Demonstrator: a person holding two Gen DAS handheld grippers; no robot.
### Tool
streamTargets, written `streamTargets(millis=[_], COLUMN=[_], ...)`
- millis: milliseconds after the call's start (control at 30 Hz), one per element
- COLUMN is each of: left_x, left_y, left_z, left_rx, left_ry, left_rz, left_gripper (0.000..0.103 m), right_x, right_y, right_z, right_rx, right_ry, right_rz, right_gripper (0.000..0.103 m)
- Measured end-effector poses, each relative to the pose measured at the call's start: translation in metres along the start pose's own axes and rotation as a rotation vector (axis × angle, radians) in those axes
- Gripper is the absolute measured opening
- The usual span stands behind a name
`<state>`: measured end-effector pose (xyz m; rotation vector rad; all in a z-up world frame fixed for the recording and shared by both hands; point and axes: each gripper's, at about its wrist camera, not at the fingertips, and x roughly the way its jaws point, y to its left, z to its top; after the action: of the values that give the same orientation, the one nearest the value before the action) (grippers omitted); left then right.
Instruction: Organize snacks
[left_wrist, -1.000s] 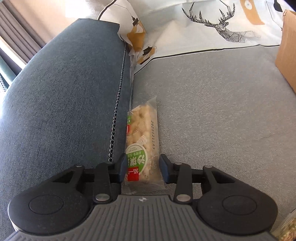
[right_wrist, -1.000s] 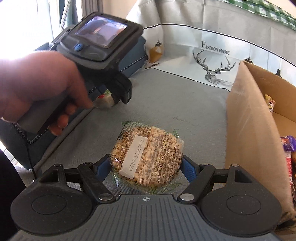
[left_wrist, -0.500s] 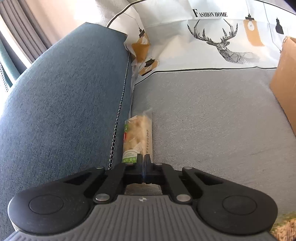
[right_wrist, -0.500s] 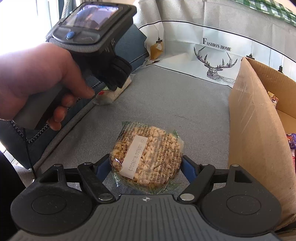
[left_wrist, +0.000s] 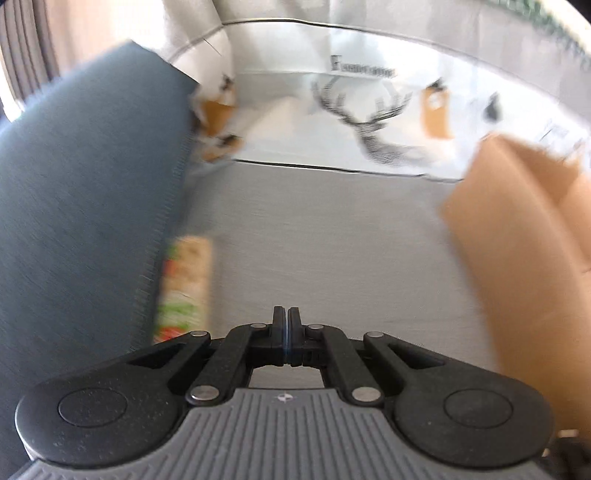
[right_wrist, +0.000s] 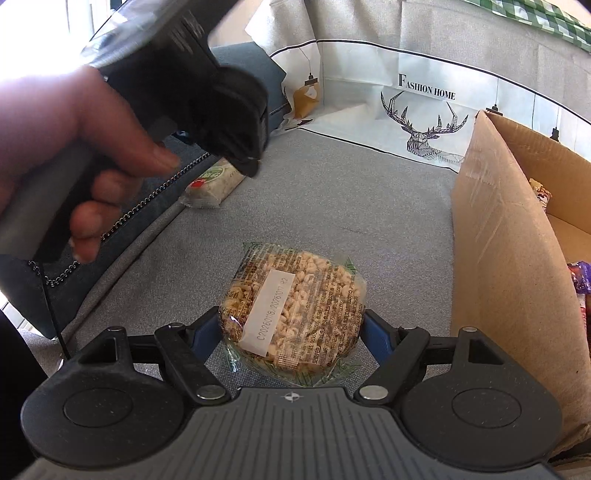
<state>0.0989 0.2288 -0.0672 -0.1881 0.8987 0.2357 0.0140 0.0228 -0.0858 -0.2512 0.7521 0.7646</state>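
Grey sofa fabric (right_wrist: 332, 206) is our working ground, with a deer-print cloth (right_wrist: 417, 110) behind it. Starting at our own tongs: our left gripper (left_wrist: 287, 325) has its jaws pressed flat together with nothing between them, having just snapped closed on empty air. The long snack bar (left_wrist: 184, 284) lies off to its left on the seat, tight against the dark blue cushion (left_wrist: 85, 206), untouched by the fingers; in the right wrist view the same bar sits below the left gripper's tip, apart from it. Our right gripper (right_wrist: 291, 332) stands wide, its blue pads at both flanks of the round puffed-grain pack (right_wrist: 295, 310); whether they actually press on the wrapper we cannot tell, and the pack looks to rest on the fabric.

Further out, the cardboard box (right_wrist: 509, 236) stands at the right, with a few wrapped snacks visible inside.

We judge the left grasp a miss. The bar is wedged in the crease by the cushion, so another try could nudge it deeper or catch only slippery wrapper. On the right, a loose hold on crinkly film could let the pack slide out while lifting over the tall box wall.
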Motion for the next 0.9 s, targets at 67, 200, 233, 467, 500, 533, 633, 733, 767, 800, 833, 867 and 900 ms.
streamTargets(millis=[67, 200, 233, 467, 500, 533, 633, 733, 767, 800, 833, 867, 900], left_x=[-0.004, -0.013, -0.015, 0.033, 0.041, 0.047, 0.062, 0.067, 0.067, 0.066, 0.064, 0.061, 0.057], left_y=[0.01, 0.024, 0.021, -0.027, -0.026, -0.026, -0.025, -0.02, -0.02, -0.018, -0.017, -0.016, -0.015], left_z=[0.0, -0.001, -0.001, -0.016, -0.018, -0.018, -0.021, -0.019, -0.018, -0.02, -0.019, -0.018, -0.017], left_rx=[-0.074, -0.139, -0.101, 0.302, 0.331, 0.35, 0.388, 0.372, 0.372, 0.364, 0.35, 0.331, 0.314], left_ry=[0.002, -0.046, -0.06, 0.059, 0.077, 0.089, 0.134, 0.129, 0.126, 0.122, 0.117, 0.109, 0.097], left_rz=[-0.078, 0.041, 0.118, 0.478, 0.519, 0.542, 0.571, 0.583, 0.585, 0.583, 0.574, 0.56, 0.548], left_gripper=[0.0, 0.016, 0.028, 0.056, 0.056, 0.056, 0.055, 0.043, 0.042, 0.042, 0.04, 0.039, 0.039], right_x=[-0.001, -0.001, -0.001, 0.003, 0.004, 0.005, 0.006, 0.009, 0.01, 0.011, 0.012, 0.013, 0.014], right_y=[0.0, 0.0, 0.0, -0.003, -0.002, -0.002, -0.001, -0.002, -0.004, -0.005, -0.006, -0.007, -0.008], right_z=[0.0, 0.0, 0.0, 0.004, 0.004, 0.003, 0.002, -0.001, -0.002, -0.003, -0.004, -0.006, -0.007], right_rx=[0.001, 0.006, 0.008, 0.016, 0.014, 0.01, -0.003, -0.008, -0.006, -0.004, 0.0, 0.003, 0.005], right_ry=[-0.001, -0.002, 0.0, 0.013, 0.018, 0.025, 0.043, 0.056, 0.059, 0.062, 0.065, 0.068, 0.069], right_rz=[0.0, -0.002, -0.002, 0.021, 0.023, 0.024, 0.029, 0.028, 0.027, 0.027, 0.027, 0.027, 0.028], right_gripper=[0.08, 0.08, 0.08, 0.08, 0.08, 0.08, 0.08, 0.08, 0.081, 0.08, 0.08, 0.08, 0.08])
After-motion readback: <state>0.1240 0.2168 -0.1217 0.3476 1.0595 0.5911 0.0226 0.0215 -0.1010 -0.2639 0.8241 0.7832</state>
